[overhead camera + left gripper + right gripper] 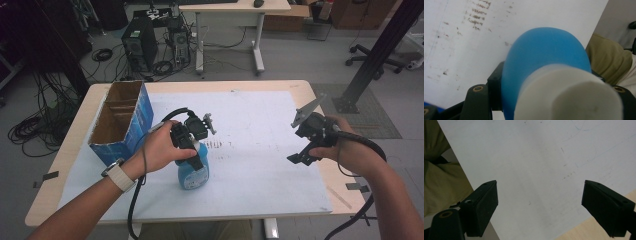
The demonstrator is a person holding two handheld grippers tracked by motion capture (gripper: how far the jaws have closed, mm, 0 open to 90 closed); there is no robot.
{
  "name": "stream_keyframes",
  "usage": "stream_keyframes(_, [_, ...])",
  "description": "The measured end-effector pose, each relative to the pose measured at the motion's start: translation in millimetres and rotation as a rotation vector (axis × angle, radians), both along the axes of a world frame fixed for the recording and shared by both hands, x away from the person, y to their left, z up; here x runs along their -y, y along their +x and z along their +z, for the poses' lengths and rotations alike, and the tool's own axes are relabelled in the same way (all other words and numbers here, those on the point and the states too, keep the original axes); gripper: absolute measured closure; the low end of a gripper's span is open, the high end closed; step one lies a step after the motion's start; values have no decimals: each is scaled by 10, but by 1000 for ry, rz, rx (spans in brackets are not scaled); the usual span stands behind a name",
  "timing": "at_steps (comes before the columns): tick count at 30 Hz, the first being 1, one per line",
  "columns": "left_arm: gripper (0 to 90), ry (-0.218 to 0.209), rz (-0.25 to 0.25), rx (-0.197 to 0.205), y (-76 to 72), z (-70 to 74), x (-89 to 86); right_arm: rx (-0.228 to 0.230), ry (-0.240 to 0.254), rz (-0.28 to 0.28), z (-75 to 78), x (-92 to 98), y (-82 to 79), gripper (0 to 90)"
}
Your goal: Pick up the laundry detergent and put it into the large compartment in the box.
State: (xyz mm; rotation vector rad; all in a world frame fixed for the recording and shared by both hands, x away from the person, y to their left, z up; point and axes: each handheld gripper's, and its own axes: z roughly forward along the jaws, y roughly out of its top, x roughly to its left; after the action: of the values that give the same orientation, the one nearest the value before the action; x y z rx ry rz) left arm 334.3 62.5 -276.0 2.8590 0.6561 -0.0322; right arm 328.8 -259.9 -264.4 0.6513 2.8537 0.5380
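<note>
One blue bottle [193, 172] stands on the white sheet [260, 150] near the front of the bench [75, 150], just right of the open cardboard box [121, 120]. Left gripper [192, 150] comes down from above, wrist bent over, jaws clamped on the bottle's neck – best lifted straight up, kept upright, to clear the box wall. Right gripper [540, 207] hovers well to the side, tilted down – jaws wide apart, nothing between them
</note>
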Motion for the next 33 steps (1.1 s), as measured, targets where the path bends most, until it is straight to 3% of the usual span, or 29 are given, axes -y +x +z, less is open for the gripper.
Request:
stream_keyframes(15, [374, 5, 44, 2, -88, 330, -78, 1, -3, 7, 4, -35, -1, 136])
stream_keyframes(33, [374, 3, 152, 29, -127, 778, -224, 5, -9, 21, 14, -94, 21, 136])
